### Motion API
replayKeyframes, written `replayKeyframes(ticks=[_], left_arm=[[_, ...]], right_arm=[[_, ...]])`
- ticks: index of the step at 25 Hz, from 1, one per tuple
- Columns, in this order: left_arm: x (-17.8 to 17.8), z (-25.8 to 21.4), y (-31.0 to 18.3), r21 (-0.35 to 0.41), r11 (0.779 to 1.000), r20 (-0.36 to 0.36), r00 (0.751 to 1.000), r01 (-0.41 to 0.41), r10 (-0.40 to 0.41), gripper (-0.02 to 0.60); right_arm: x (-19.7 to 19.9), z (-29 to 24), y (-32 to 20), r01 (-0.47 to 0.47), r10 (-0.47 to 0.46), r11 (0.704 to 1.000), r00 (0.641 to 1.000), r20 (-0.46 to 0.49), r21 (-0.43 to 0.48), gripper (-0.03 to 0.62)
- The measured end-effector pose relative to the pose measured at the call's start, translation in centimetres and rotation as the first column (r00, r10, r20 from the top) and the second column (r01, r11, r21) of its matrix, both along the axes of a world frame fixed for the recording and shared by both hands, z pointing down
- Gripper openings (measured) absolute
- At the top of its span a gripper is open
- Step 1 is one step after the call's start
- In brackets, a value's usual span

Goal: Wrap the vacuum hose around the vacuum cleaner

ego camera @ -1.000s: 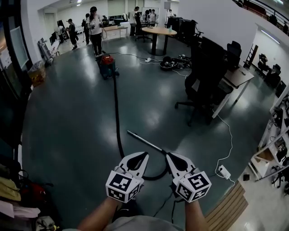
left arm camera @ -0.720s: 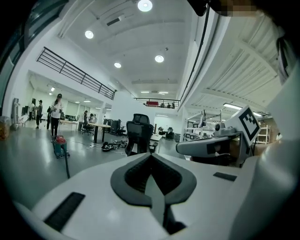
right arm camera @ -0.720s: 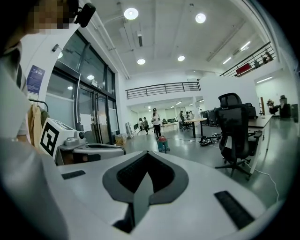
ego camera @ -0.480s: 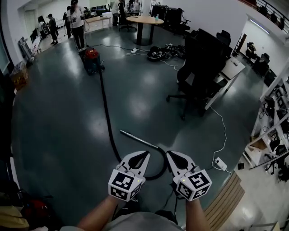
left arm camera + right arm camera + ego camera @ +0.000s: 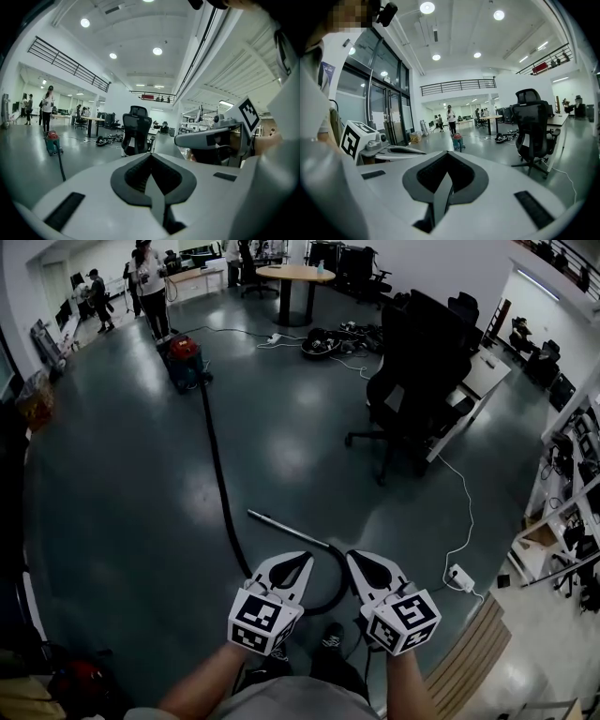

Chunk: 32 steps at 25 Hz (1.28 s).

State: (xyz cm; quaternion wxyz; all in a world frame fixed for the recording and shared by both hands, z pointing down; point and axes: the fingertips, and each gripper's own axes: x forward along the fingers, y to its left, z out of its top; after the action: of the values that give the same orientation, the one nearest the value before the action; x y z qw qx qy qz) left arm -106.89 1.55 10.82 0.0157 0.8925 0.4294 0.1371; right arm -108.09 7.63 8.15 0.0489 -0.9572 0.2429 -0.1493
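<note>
Not wrapping yet: left claw (image 5: 301, 562) and right claw (image 5: 352, 560) both shut on nothing, with hose (image 5: 221, 486) just ahead on the floor (image 5: 122, 521) and vacuum cleaner (image 5: 185, 360) way off ahead-left, so gotta open up, reach down, grab hose.

Hose (image 5: 217, 474) across floor (image 5: 112, 502) ahead, office chair (image 5: 417, 352) right.

This is a big open-plan office with a workshop feel. A black swivel chair (image 5: 412, 352) stands by a table (image 5: 489, 369) on the right, and a round table (image 5: 286, 274) sits far off. Shelves (image 5: 567, 512) line the right wall. The polished grey floor (image 5: 122, 502) carries a heap of cables (image 5: 323, 341) and a power strip (image 5: 459, 576). A balcony railing (image 5: 459, 86) runs below round ceiling lights (image 5: 427, 7).
</note>
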Motion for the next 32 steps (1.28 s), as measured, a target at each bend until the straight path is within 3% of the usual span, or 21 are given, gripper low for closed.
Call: replayKeyframes(ticks=[10, 16, 20, 25, 32], left_arm=[[4.6, 0.4, 6.4, 0.058, 0.995, -0.02, 0.996, 0.087, -0.086, 0.008], [7.1, 2.0, 9.6, 0.14, 0.981, -0.046, 0.99, 0.136, -0.131, 0.008], [8.9, 4.1, 11.8, 0.204, 0.971, -0.021, 0.992, 0.126, -0.124, 0.008], [13.2, 10.3, 11.4, 0.28, 0.953, 0.018, 0.991, 0.119, -0.129, 0.008], [18.6, 23.7, 10.3, 0.318, 0.948, 0.138, 0.988, 0.028, -0.075, 0.008]], right_arm=[[5.2, 0.8, 6.5, 0.106, -0.106, 0.994, 0.994, -0.008, 0.031, 0.005], [7.6, 2.7, 10.0, 0.19, -0.192, 0.977, 0.981, 0.007, 0.099, 0.005], [9.3, 5.7, 12.3, 0.226, -0.233, 0.966, 0.972, 0.043, 0.128, 0.005], [12.6, 12.1, 12.8, 0.231, -0.242, 0.968, 0.961, 0.132, 0.094, 0.005], [17.5, 24.8, 13.8, 0.193, -0.197, 0.98, 0.949, 0.247, 0.04, 0.005]])
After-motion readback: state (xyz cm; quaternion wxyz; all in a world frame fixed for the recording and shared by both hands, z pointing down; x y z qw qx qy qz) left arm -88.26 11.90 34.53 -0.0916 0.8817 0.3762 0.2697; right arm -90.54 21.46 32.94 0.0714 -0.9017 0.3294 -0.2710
